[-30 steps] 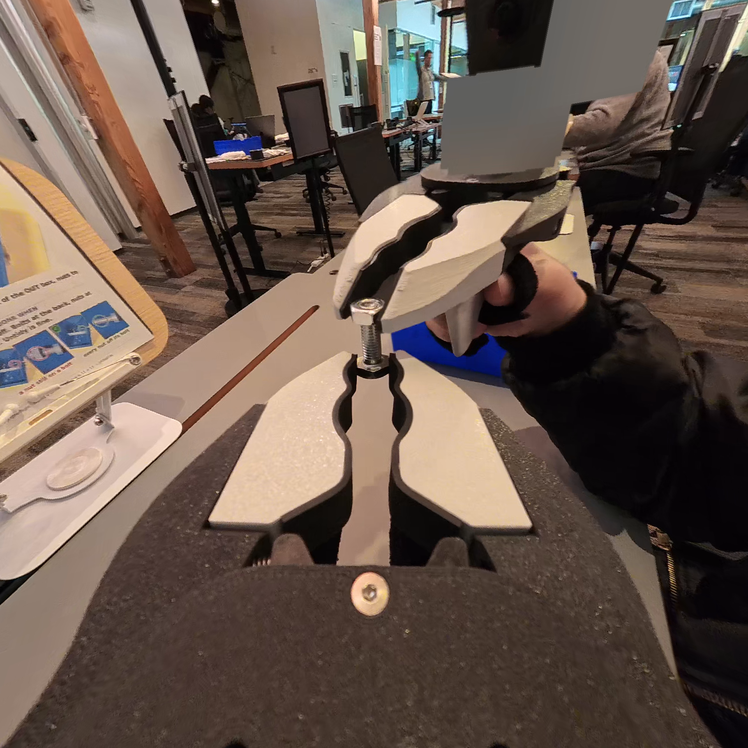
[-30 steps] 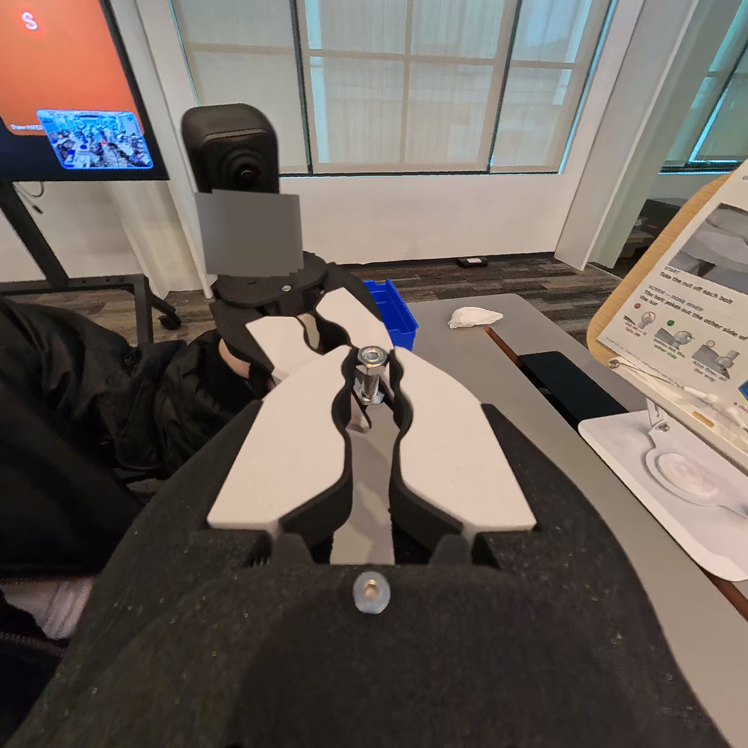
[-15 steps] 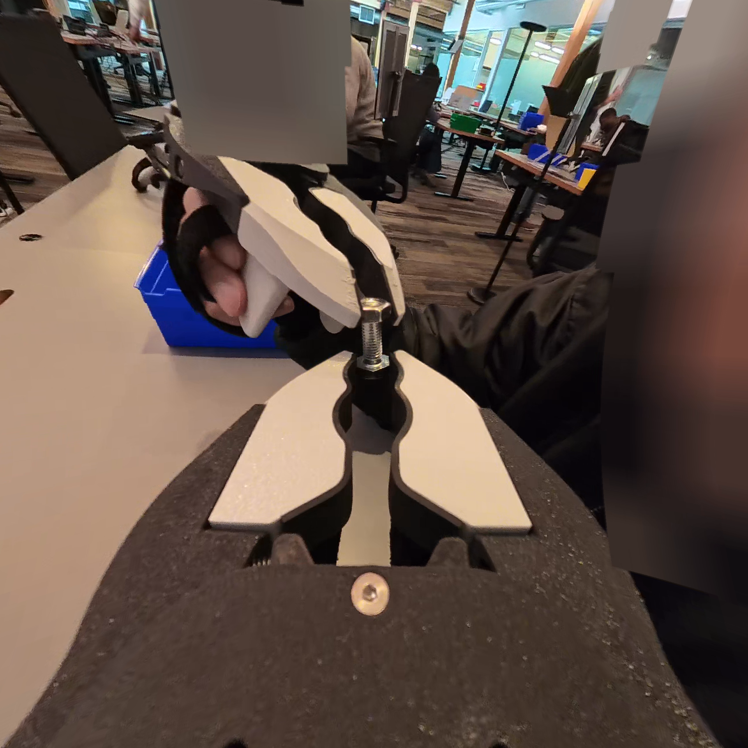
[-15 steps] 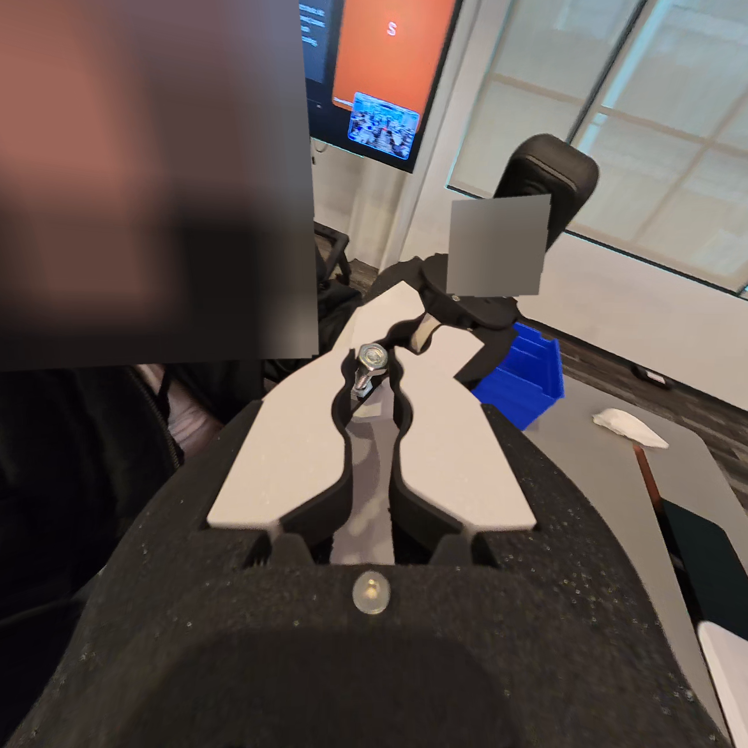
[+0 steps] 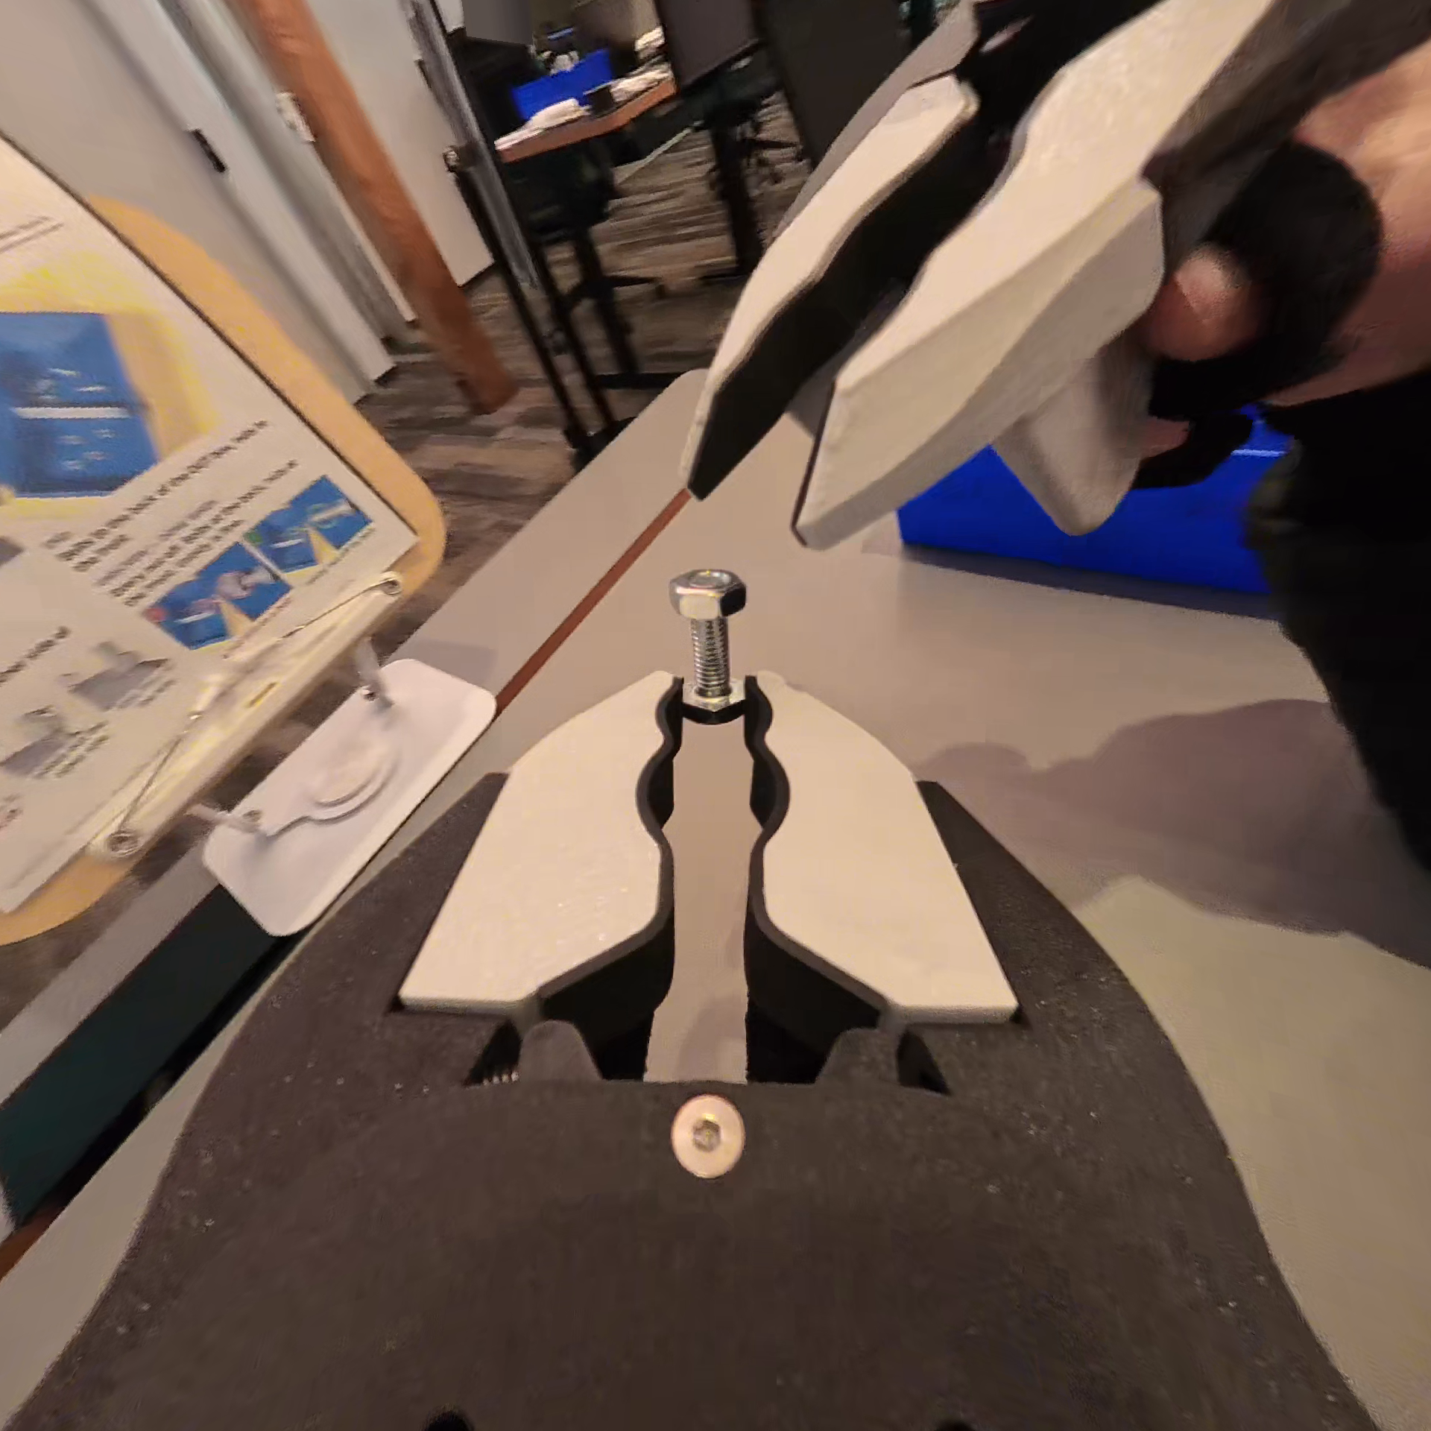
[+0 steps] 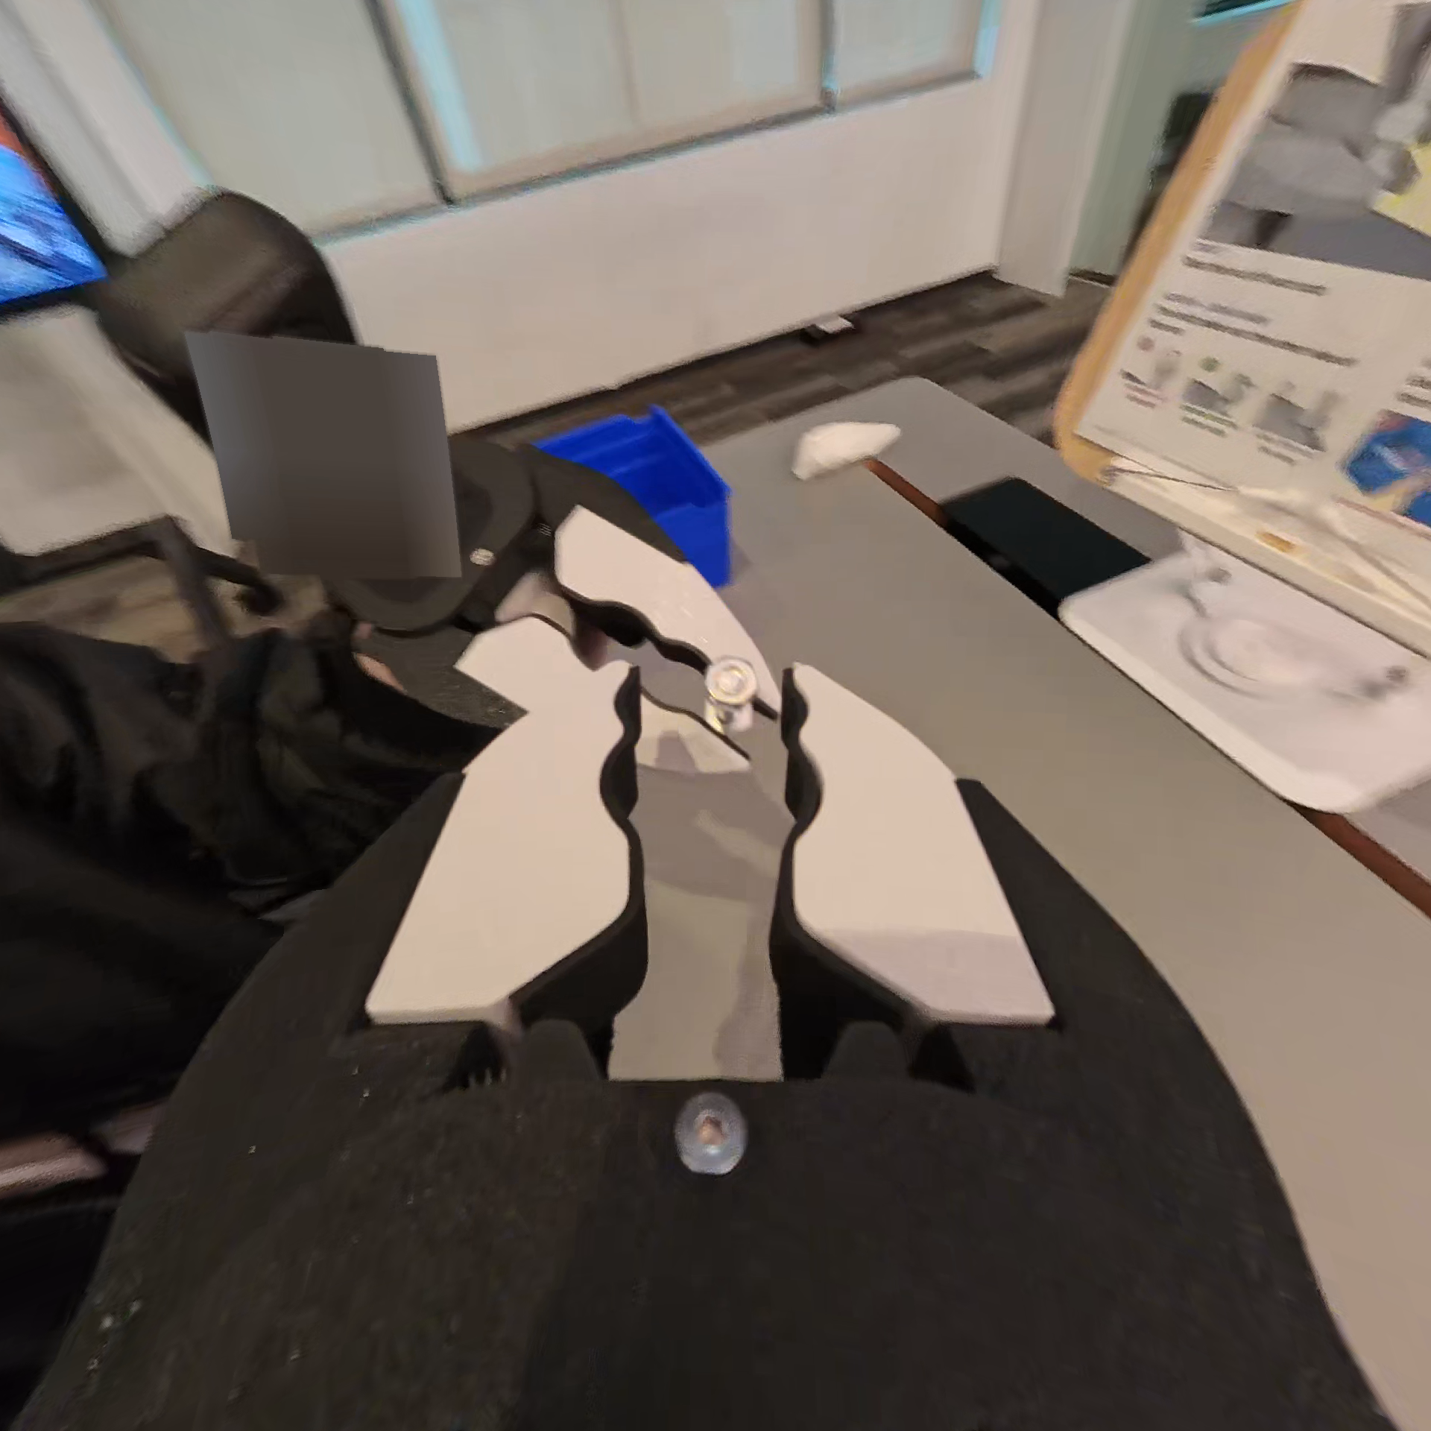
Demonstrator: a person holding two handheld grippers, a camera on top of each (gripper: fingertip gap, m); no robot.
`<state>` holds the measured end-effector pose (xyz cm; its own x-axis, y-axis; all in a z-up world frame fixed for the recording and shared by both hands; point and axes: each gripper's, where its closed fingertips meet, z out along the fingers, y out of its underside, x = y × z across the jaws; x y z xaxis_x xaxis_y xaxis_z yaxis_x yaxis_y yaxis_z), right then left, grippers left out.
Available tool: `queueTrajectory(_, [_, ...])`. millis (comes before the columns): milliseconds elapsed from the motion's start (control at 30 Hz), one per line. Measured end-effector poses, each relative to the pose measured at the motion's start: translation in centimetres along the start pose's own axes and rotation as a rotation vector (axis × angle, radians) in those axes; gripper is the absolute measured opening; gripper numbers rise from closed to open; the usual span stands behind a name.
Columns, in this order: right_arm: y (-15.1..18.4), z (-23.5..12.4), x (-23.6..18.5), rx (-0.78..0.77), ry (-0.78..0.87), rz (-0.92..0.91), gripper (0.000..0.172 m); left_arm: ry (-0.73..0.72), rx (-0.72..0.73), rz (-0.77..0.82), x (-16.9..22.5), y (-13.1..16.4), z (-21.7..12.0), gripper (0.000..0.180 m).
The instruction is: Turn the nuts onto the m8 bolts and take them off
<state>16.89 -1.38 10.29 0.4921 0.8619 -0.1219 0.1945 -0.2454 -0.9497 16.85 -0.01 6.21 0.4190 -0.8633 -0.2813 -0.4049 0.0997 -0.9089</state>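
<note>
My left gripper [image 5: 712, 691] is shut on a silver hex nut [image 5: 712, 701] at its fingertips. A silver bolt [image 5: 708, 619] is threaded in the nut and stands upright, head up. My right gripper [image 6: 708, 681] is open and empty. In the left wrist view the right gripper [image 5: 755, 495] hovers above and right of the bolt head, apart from it. In the right wrist view I look down on the bolt head [image 6: 732, 681] between the spread fingers, which do not touch it, with the left gripper's fingers [image 6: 658, 588] below it.
A blue bin [image 5: 1084, 511] stands on the grey table [image 5: 1007, 658], also in the right wrist view [image 6: 650, 480]. An instruction board [image 5: 155, 557] on a white base [image 5: 348, 790] stands at the side. A white crumpled tissue [image 6: 844, 449] and a black pad [image 6: 1038, 534] lie farther off. Tip to tip, the grippers are about 5 centimetres apart.
My right gripper was shut on the bolt head; it has opened, let go and lifted off. The left gripper keeps its hold on the nut and has swung back toward the board.
</note>
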Motion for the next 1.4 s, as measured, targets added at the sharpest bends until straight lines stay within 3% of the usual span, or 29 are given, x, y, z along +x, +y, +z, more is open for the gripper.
queueTrajectory(167, [1.2,1.4,0.7,-0.075,0.086,-0.016,0.028,-0.024,-0.009,0.026,0.0,0.1,0.2,0.015])
queueTrajectory(267, [1.6,1.8,0.5,-0.097,0.064,-0.012,0.015,-0.043,-0.017,0.050,-0.1,0.2,0.2,0.015])
queueTrajectory(367, [1.6,1.5,0.1,-0.110,0.048,-0.076,0.015,-0.007,-0.010,0.046,0.4,0.0,0.0,0.015])
queueTrajectory(500, [1.9,0.6,-1.6,-0.117,-0.085,-0.312,0.015,0.164,0.009,0.023,2.4,-0.4,-0.9,0.015])
queueTrajectory(667, [3.2,-1.2,-4.9,-0.034,-0.325,-0.658,0.014,0.500,0.009,-0.033,6.6,-0.6,-3.1,0.015])
queueTrajectory(767, [3.3,-1.6,-5.6,-0.001,-0.393,-0.672,0.014,0.576,0.020,-0.053,7.7,-0.9,-3.4,0.015])
queueTrajectory(833, [3.1,-1.3,-5.0,-0.016,-0.367,-0.599,0.015,0.514,0.014,-0.054,6.8,-0.7,-2.9,0.015])
queueTrajectory(900, [2.6,-0.8,-4.1,-0.026,-0.324,-0.479,0.035,0.404,0.005,-0.038,5.2,-0.4,-2.2,0.015])
queueTrajectory(1133, [0.7,0.9,-0.5,-0.018,-0.128,0.000,0.030,0.032,-0.023,0.060,0.3,0.2,-0.6,0.015])
queueTrajectory(1267, [1.1,1.6,-0.3,-0.048,-0.075,0.021,0.030,0.021,-0.029,0.070,0.5,0.3,-0.3,0.015])
queueTrajectory(1400, [1.6,1.8,-0.3,-0.084,-0.060,-0.005,0.015,0.020,-0.030,0.080,0.6,0.3,-0.4,0.015])
